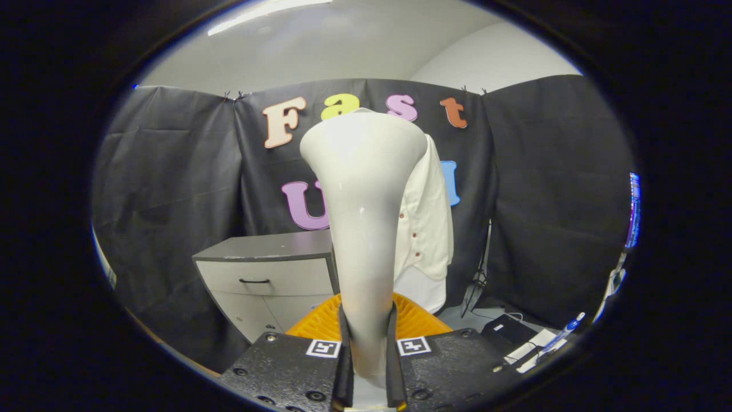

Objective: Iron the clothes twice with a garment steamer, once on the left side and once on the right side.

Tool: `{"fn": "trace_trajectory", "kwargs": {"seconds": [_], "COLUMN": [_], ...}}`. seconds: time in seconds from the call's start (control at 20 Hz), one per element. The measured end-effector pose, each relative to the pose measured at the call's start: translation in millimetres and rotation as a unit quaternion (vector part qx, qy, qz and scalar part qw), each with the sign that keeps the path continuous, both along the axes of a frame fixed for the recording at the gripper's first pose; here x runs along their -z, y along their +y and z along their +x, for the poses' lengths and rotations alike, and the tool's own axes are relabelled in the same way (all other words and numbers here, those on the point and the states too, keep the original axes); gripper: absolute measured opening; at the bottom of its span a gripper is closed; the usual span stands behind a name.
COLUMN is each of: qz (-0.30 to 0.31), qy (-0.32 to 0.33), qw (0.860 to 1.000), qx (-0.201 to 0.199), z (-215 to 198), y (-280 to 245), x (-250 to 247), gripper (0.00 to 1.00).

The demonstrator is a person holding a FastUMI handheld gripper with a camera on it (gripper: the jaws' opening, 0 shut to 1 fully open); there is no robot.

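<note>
— Two fingers (344, 366) of mine, both pressed against the neck of the garment steamer (366, 229); my claw (366, 357) is clamped on it.

— Where does the steamer sit?

— Upright between my fingers, its narrow handle in my grip and its wide head flaring above, pale and glossy.

— And the clothes?

— One cream shirt (426, 229) hangs just beyond the steamer head, partly hidden behind it, against the black cloth wall (171, 189). Small dark buttons run down its front.

— Anything else nearby?

— Low grey cabinet (269, 274) with a drawer handle, beside the shirt. Some orange ribbed thing (320, 323) lies just ahead of my fingers, behind the steamer's neck; I cannot tell what it is.
</note>
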State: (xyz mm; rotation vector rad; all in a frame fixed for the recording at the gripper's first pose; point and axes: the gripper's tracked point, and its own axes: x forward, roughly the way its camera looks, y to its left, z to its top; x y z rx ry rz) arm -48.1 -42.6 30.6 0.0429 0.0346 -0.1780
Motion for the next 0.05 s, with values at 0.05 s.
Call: {"fn": "trace_trajectory", "kwargs": {"seconds": [0.05], "qz": [0.0], "qy": [-0.005], "qw": [1.0], "qx": [-0.005], "z": [-2.1], "y": [-4.7], "x": [-5.3], "gripper": [0.22]}}
